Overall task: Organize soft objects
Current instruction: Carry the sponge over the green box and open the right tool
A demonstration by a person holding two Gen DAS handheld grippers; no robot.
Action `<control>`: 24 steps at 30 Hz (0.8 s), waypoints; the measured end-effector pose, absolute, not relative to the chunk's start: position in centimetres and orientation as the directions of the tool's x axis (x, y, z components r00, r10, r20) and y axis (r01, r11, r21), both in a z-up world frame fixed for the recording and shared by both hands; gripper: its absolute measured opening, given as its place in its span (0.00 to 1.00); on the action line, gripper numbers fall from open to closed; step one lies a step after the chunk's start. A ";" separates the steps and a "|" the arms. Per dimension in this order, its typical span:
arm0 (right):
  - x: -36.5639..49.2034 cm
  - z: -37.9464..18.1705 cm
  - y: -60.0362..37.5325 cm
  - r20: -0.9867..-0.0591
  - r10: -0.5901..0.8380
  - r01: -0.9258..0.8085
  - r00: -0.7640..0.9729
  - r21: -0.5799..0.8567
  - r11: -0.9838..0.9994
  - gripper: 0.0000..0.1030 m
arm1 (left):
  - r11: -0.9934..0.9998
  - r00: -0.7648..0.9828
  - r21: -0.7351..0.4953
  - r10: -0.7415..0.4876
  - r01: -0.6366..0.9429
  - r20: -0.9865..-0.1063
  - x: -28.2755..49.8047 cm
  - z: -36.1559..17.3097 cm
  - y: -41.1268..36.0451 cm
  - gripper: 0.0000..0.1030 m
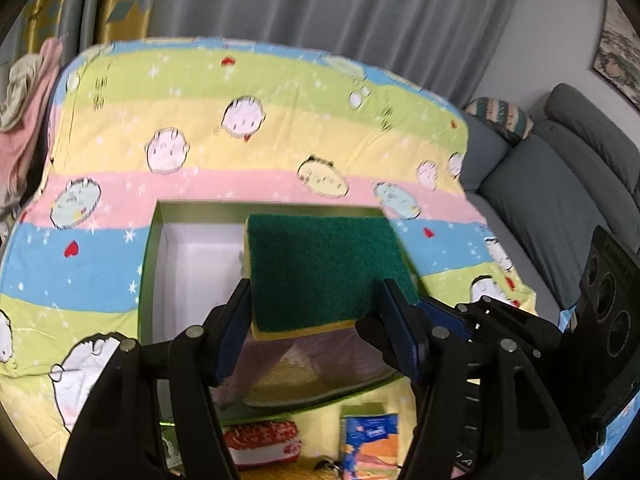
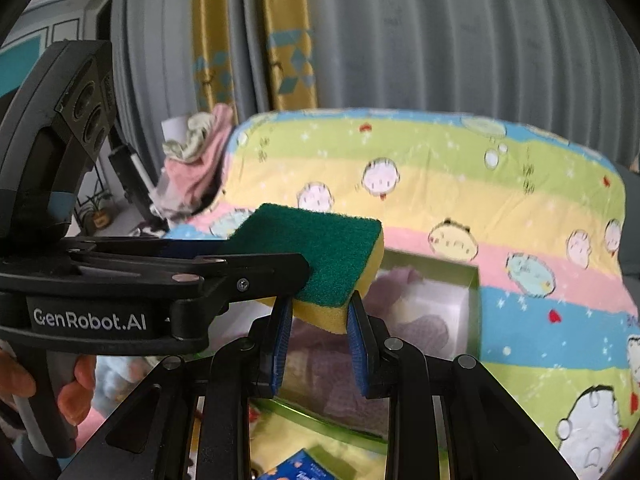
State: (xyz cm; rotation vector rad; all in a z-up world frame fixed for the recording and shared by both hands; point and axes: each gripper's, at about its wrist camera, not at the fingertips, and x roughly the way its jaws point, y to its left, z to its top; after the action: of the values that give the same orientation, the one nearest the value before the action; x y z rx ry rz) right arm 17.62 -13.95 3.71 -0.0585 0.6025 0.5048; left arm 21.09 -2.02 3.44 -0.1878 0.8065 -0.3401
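Note:
Both grippers carry one sponge [image 1: 324,264] [image 2: 320,248], green scourer on top and yellow foam below, above an open green-rimmed box [image 1: 154,264] [image 2: 474,300]. My left gripper [image 1: 314,288] is shut on the sponge's two sides. In the right wrist view it [image 2: 280,264] reaches in from the left. My right gripper [image 2: 319,304] is shut on the sponge's near yellow edge, top and bottom. In the left wrist view it [image 1: 440,316] enters from the right. Purple cloth [image 1: 320,352] [image 2: 420,328] lies in the white-lined box under the sponge.
The box rests on a striped cartoon blanket [image 1: 240,80] [image 2: 520,208]. A grey sofa [image 1: 560,184] is to the right, a pink towel pile [image 1: 24,120] [image 2: 196,160] to the left. A blue packet [image 1: 370,440] and a red-and-white item [image 1: 262,440] lie close by. A person's hand [image 2: 76,392] holds the left gripper's handle.

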 end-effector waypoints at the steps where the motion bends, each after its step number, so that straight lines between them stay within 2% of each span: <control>1: 18.0 3.1 -13.9 -0.570 0.435 -0.470 0.697 0.095 0.878 0.28 | 0.930 0.631 -0.295 -0.366 0.221 -0.684 21.5 2.8 -2.0 0.61; 4: 19.1 1.5 -13.6 -0.610 0.417 -0.461 0.674 0.093 0.882 0.28 | 0.931 0.597 -0.305 -0.363 0.201 -0.715 22.5 1.2 -1.8 0.64; 6: 19.7 0.6 -13.4 -0.641 0.405 -0.455 0.652 0.097 0.885 0.29 | 0.937 0.575 -0.293 -0.347 0.188 -0.741 22.8 0.3 -1.9 0.74; 8: 20.1 -0.2 -13.1 -0.673 0.367 -0.435 0.642 0.074 0.897 0.35 | 0.949 0.565 -0.262 -0.314 0.173 -0.763 22.9 -0.3 -2.1 0.83; 10: 20.1 -0.7 -12.7 -0.693 0.308 -0.412 0.652 0.018 0.911 0.49 | 0.955 0.564 -0.247 -0.298 0.167 -0.770 22.7 -0.5 -2.1 0.89; 12: 19.7 -0.8 -12.7 -0.692 0.289 -0.407 0.662 -0.007 0.914 0.53 | 0.956 0.567 -0.247 -0.294 0.161 -0.769 22.3 -0.5 -1.9 0.99; 17: 18.3 -0.1 -13.6 -0.678 0.266 -0.385 0.685 -0.028 0.922 0.55 | 0.960 0.592 -0.232 -0.278 0.154 -0.756 20.9 0.4 -1.4 0.99; 21: 16.6 0.7 -15.1 -0.660 0.263 -0.347 0.703 0.004 0.938 0.70 | 0.967 0.628 -0.203 -0.256 0.156 -0.735 18.8 1.4 -1.4 0.99; 24: 14.9 1.2 -16.0 -0.650 0.267 -0.329 0.712 0.028 0.944 0.73 | 0.967 0.637 -0.189 -0.254 0.169 -0.728 17.3 2.3 -1.9 0.99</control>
State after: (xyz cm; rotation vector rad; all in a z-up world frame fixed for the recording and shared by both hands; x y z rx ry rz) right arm 14.89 -16.02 1.17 -0.0918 0.7055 0.3308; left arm 17.34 -1.91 2.29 -0.1067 0.8471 -0.2419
